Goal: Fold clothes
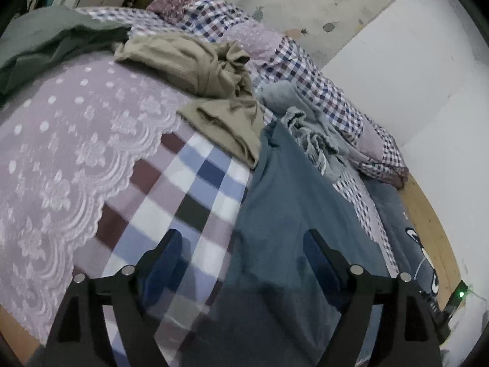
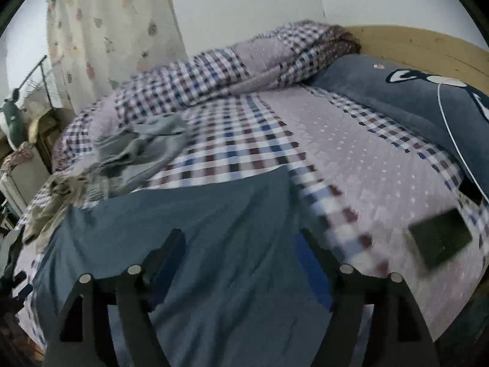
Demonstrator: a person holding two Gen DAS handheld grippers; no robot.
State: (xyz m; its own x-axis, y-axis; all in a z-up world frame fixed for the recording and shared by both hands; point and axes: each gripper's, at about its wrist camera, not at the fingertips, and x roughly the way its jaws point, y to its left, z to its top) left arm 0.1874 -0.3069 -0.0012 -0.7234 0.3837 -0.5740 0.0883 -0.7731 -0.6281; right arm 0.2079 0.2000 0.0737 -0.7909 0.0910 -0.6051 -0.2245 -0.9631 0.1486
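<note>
**Both grippers open above the blue garment**

Left wrist view showed the left gripper [image 1: 241, 257] with its jaws wide apart and nothing between the pads. It hovered over the edge where the blue garment [image 1: 284, 202] met the checked bedcover [image 1: 183, 189]. The right gripper [image 2: 241, 253] was also wide open and empty, above the same blue garment [image 2: 189, 220], which lay spread flat on the bed.

3 more clothes waited further back: a khaki piece [image 1: 207, 85], a light grey piece [image 1: 314, 128] and a dark green piece [image 1: 52, 42], all crumpled.

What could go wrong, in my judgement:
- A pad could catch the bedcover together with the garment, because both are thin and lie in contact. Then the fold would drag the cover.
- A grip on only 1 layer could leave the fold uneven.
- The right view was blurred, so the right hand seemed to move fast; a fast approach could wrinkle the cloth.
- A dark phone [image 2: 440, 238] lay near the right side and could be pushed.

No brand or readable writing was visible; the pillow [image 2: 406, 91] showed only a cartoon print.
</note>
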